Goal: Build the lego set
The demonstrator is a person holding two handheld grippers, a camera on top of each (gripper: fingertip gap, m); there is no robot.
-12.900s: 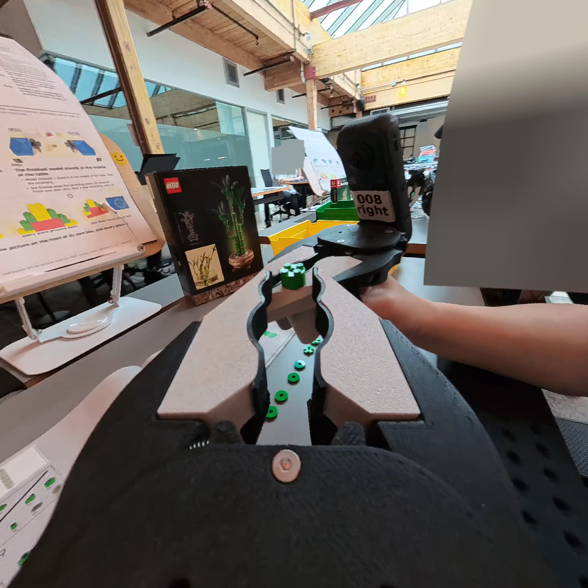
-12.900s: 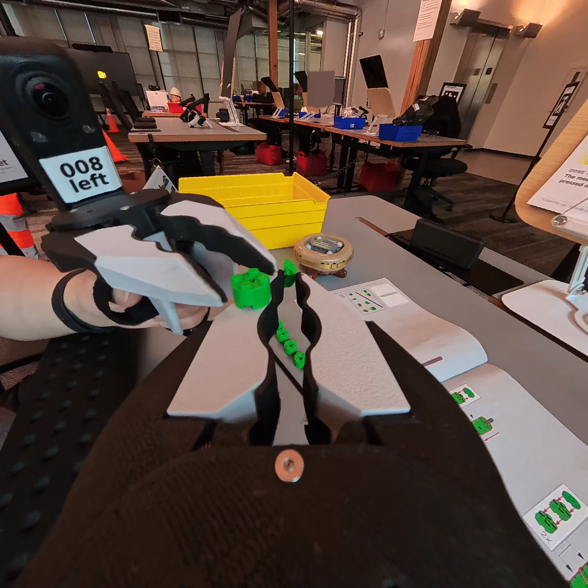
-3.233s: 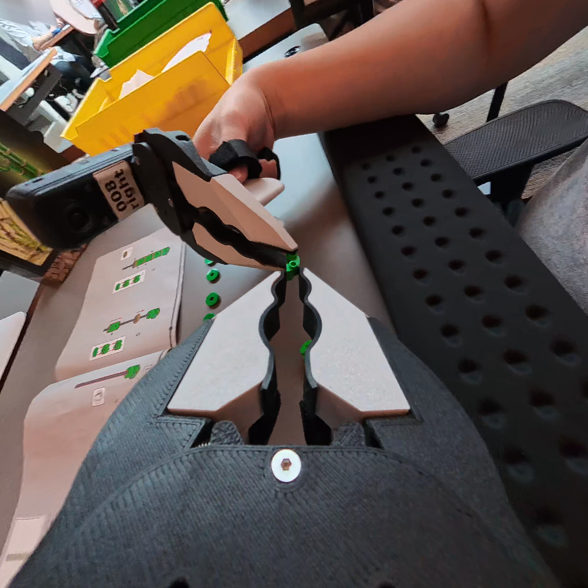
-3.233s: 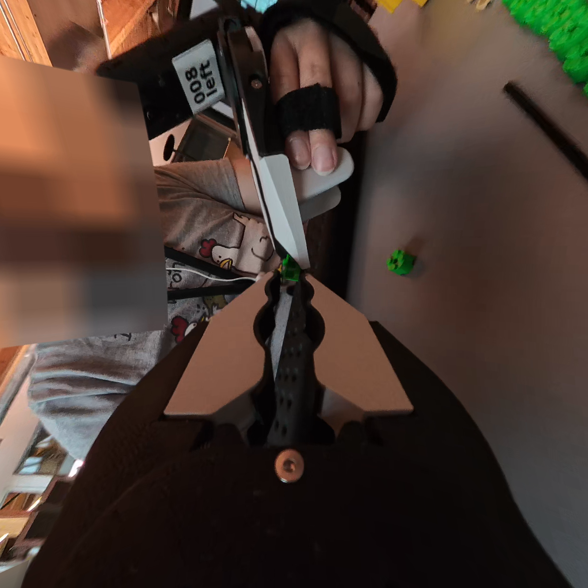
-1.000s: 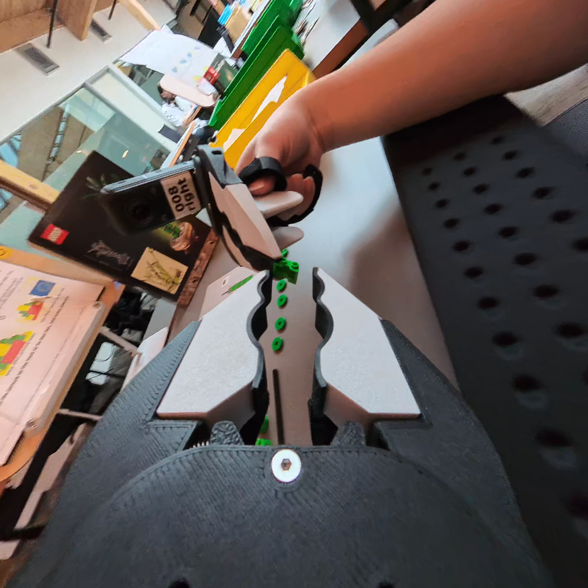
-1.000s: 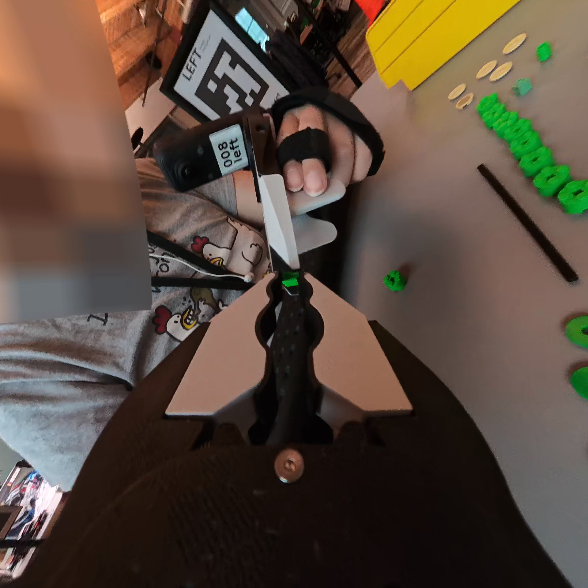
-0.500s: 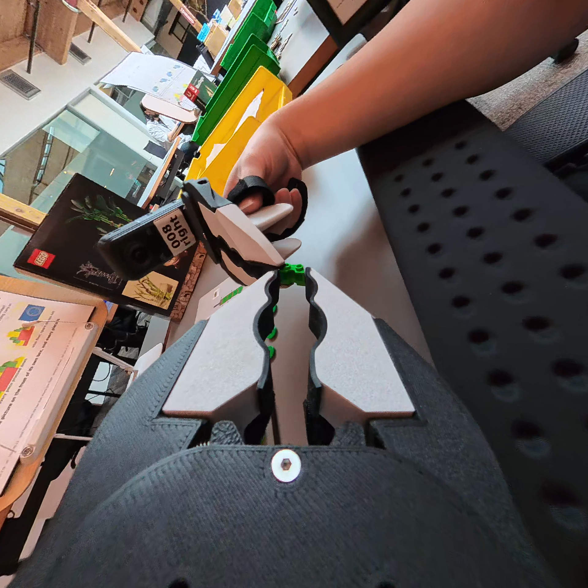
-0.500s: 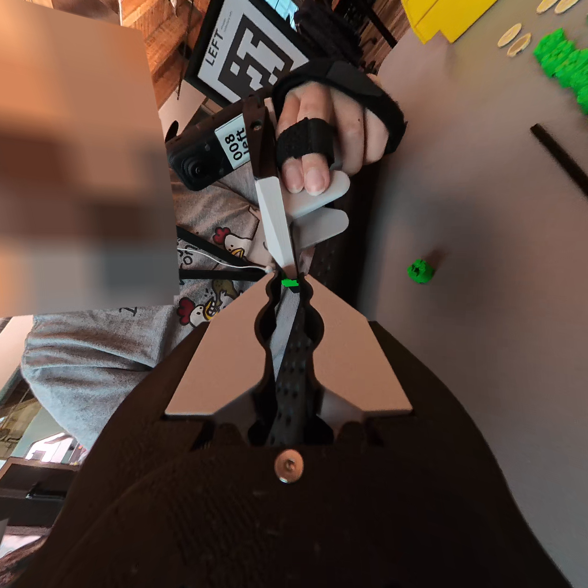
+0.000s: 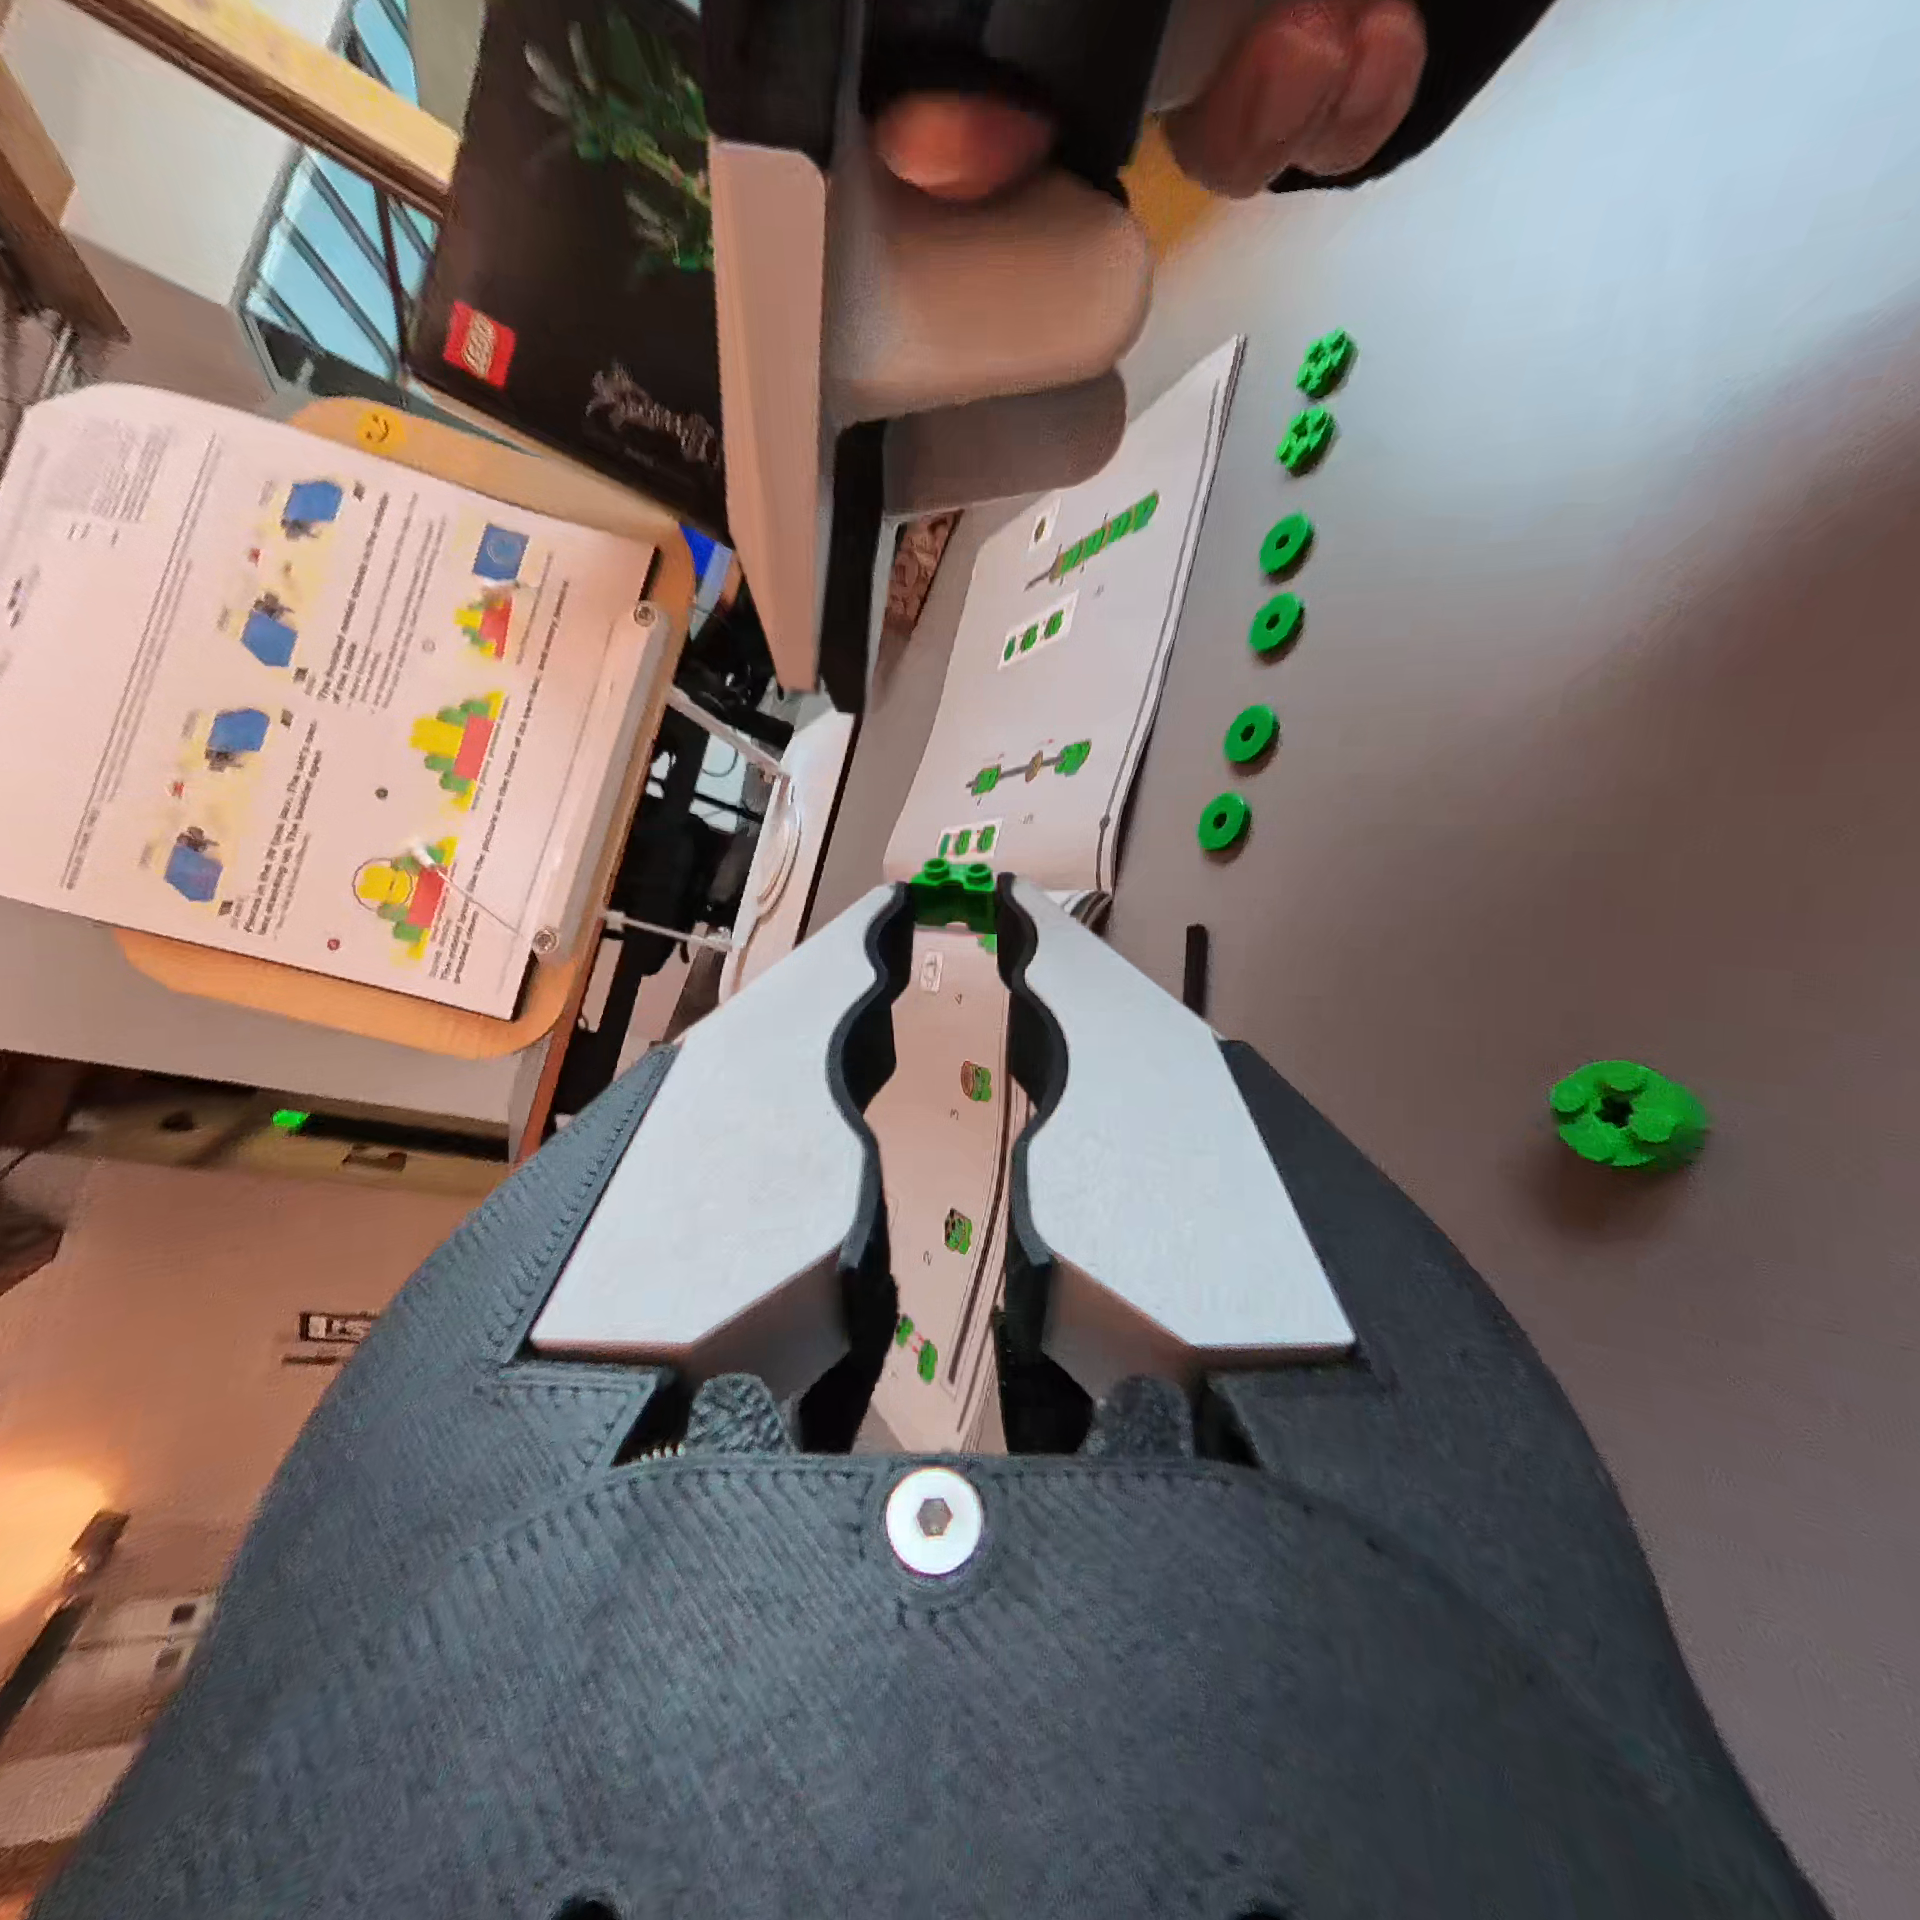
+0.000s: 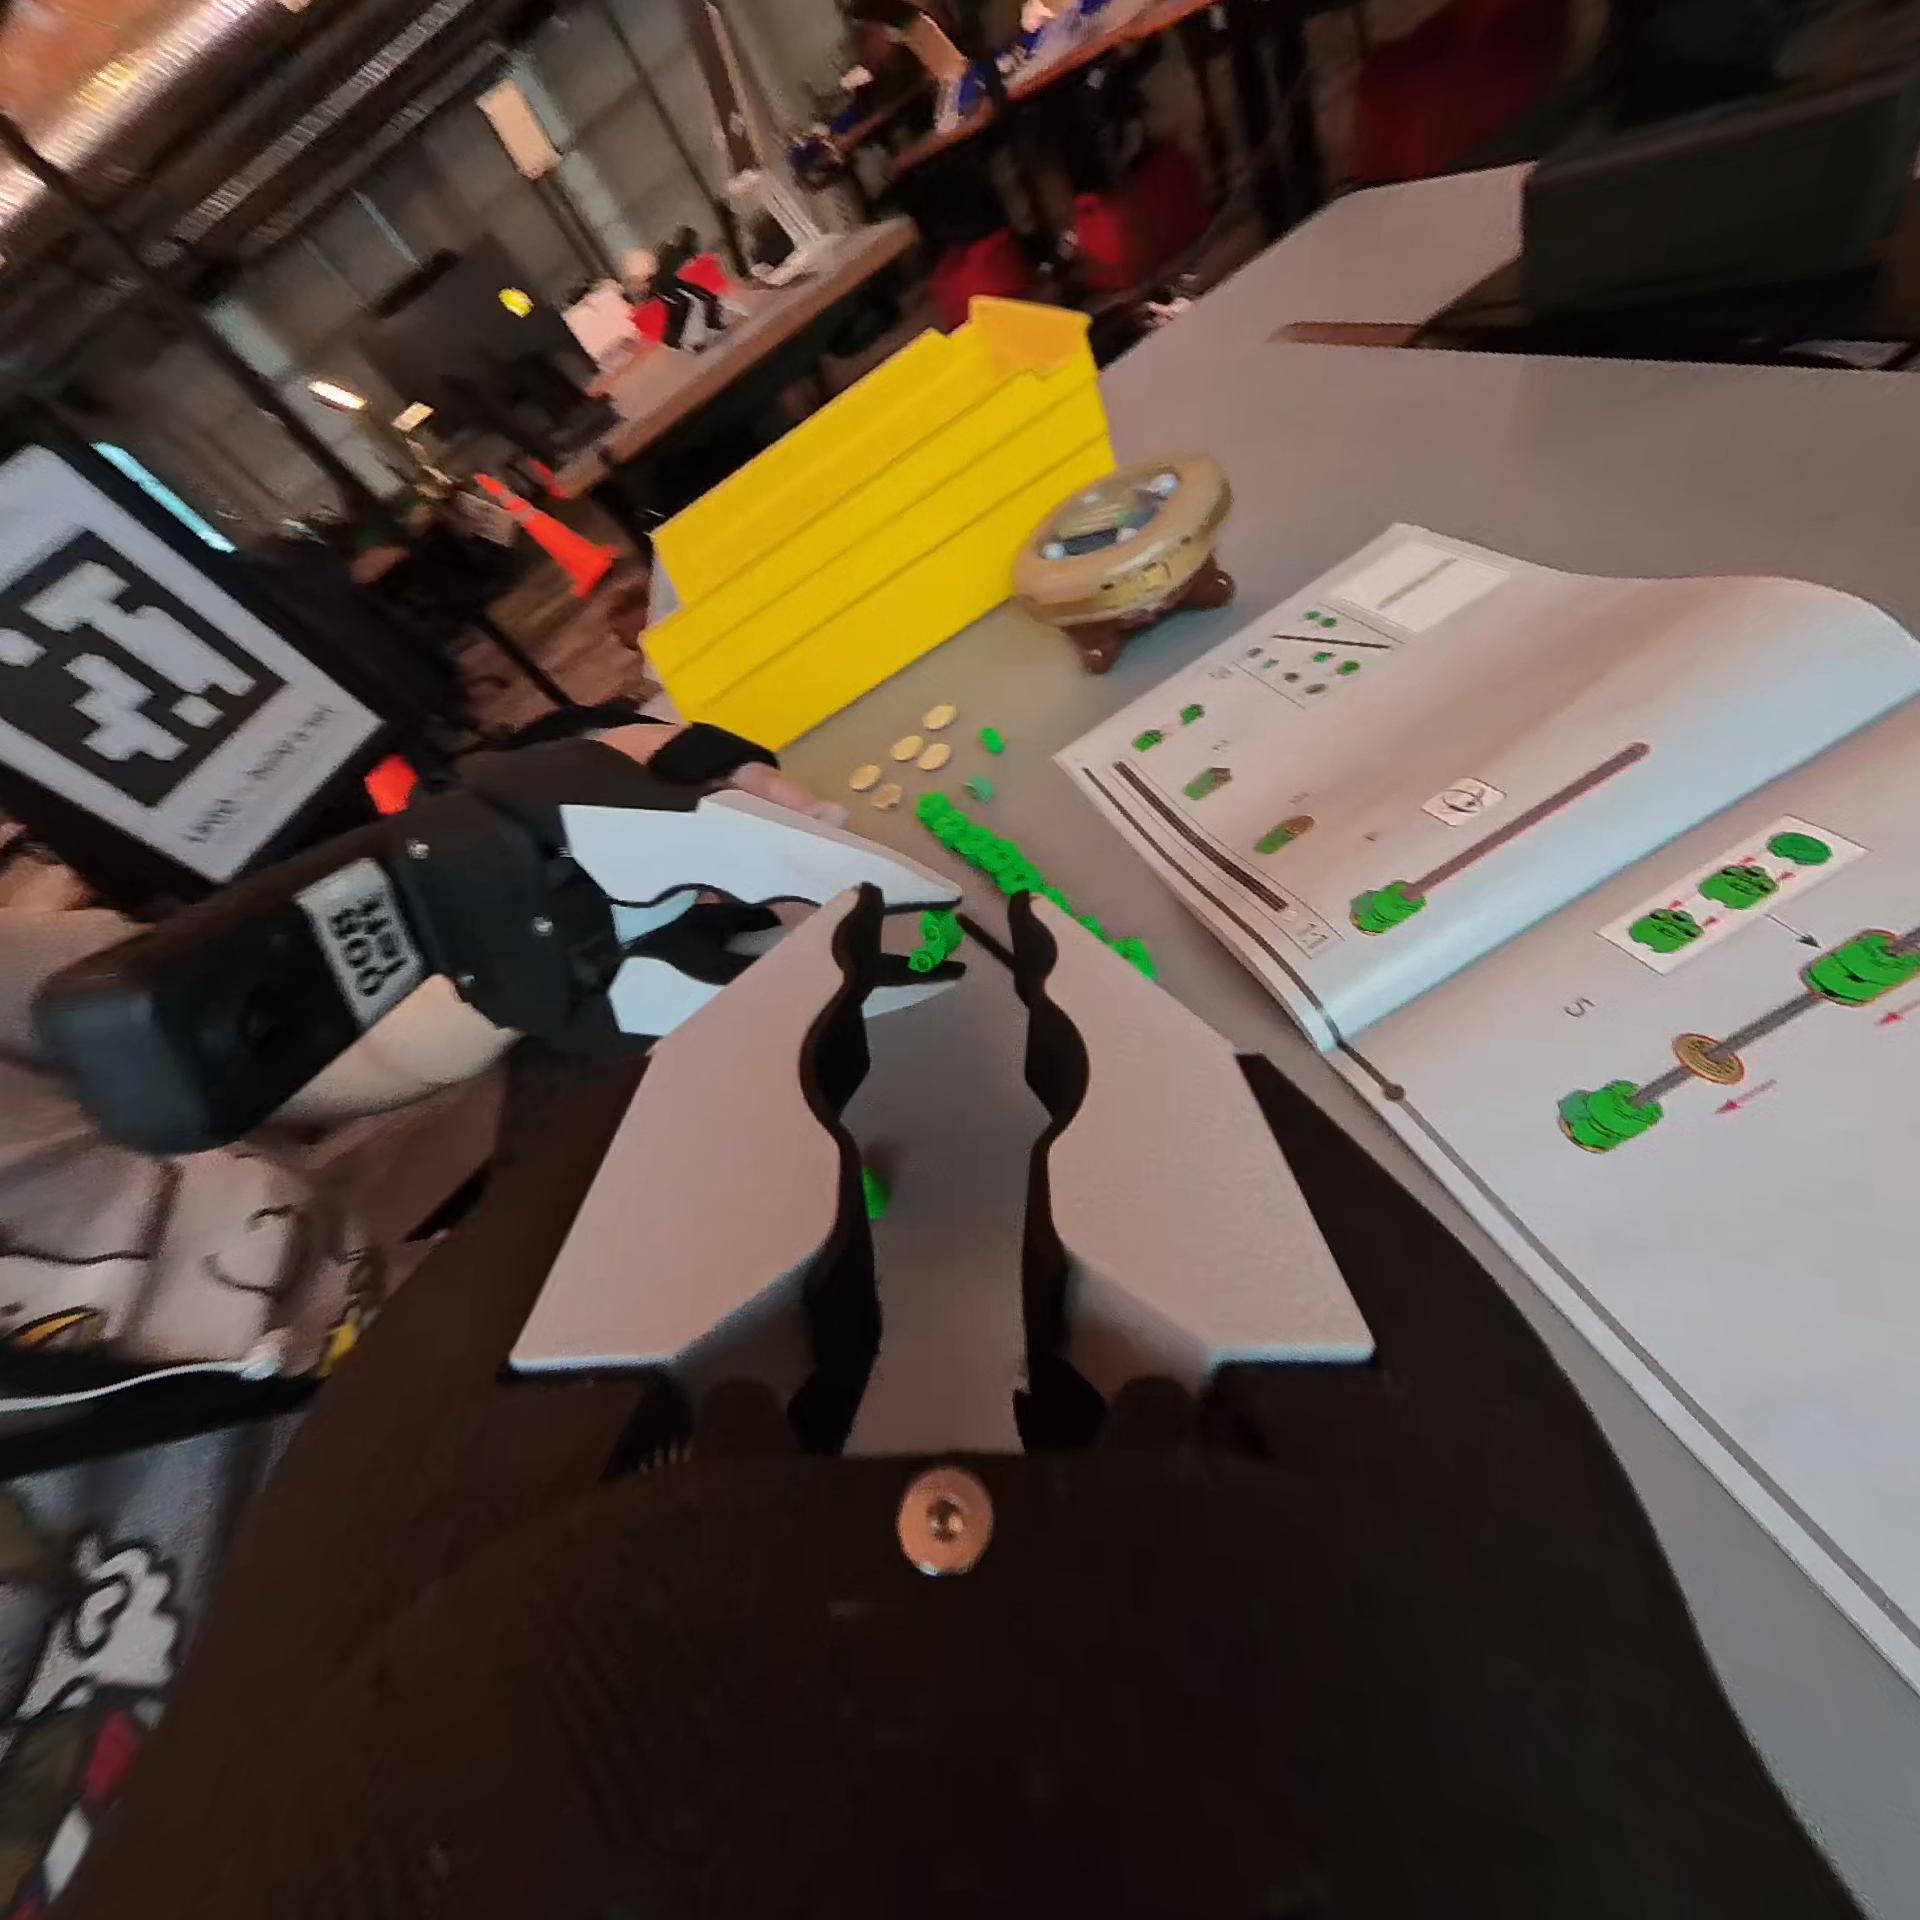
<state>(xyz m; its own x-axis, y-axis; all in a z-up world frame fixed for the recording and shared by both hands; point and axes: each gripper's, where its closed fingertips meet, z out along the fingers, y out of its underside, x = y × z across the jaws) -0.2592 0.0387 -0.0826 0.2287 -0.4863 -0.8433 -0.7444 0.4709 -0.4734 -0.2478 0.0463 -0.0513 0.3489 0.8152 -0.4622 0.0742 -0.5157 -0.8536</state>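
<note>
My left gripper (image 9: 951, 896) is shut on a small green round Lego piece (image 9: 951, 902) at its fingertips, held above the open instruction booklet (image 9: 1081, 665). In the right wrist view the left gripper (image 10: 930, 920) shows at the left with that green piece (image 10: 935, 943) in its tips. My right gripper (image 10: 938, 912) is open and empty, its tips right next to that piece. Its pale fingers (image 9: 774, 416) show at the top of the left wrist view. A green round brick (image 9: 1626, 1114) lies loose on the grey table.
A row of green round plates (image 9: 1252, 732) and a black axle (image 9: 1195, 966) lie beside the booklet. A line of green bricks (image 10: 997, 852), tan round plates (image 10: 914, 748), a tan pot base (image 10: 1127, 561) and a yellow bin (image 10: 883, 551) stand farther off. The Lego box (image 9: 582, 239) and a sheet stand (image 9: 291, 686) are behind. My left and right fingertips are right by each other.
My right gripper has opened and let go of the small green piece, which stays in my left gripper. Both grippers have turned, so both views have swung round.
</note>
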